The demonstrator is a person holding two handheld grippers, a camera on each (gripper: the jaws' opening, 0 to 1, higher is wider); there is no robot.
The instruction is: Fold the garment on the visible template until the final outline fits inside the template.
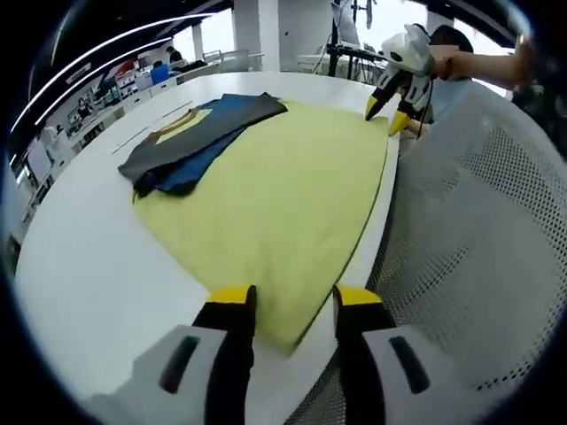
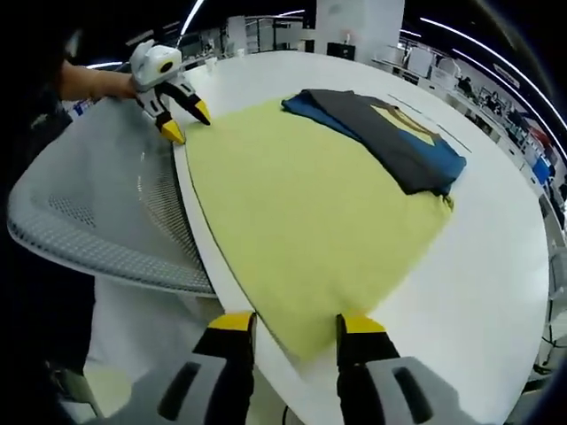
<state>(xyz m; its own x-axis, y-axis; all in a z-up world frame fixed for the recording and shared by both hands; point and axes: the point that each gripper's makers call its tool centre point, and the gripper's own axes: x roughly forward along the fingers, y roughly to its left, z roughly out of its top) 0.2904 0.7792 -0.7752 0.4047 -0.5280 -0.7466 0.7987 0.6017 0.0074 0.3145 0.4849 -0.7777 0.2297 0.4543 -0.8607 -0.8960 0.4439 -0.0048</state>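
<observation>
The left gripper (image 1: 294, 301) hangs with its jaws spread apart and holding nothing, a corner of the yellow template (image 1: 283, 190) lying between the yellow fingertips at the table (image 1: 80, 274) edge. The right gripper (image 2: 296, 329) is likewise open and empty, poised over the opposite near corner of the template, which reaches right to the table rim there. The garment (image 1: 199, 137) — dark grey over blue, with a yellow patch at the neck — lies folded in a strip across the far corner of the template, partly spilling past its edge onto the white table. A grey mesh chair (image 2: 97, 204) presses against the table beside the template's long edge, between the two grippers. White tabletop lies open on the far side — beyond it, shelves and desks.
</observation>
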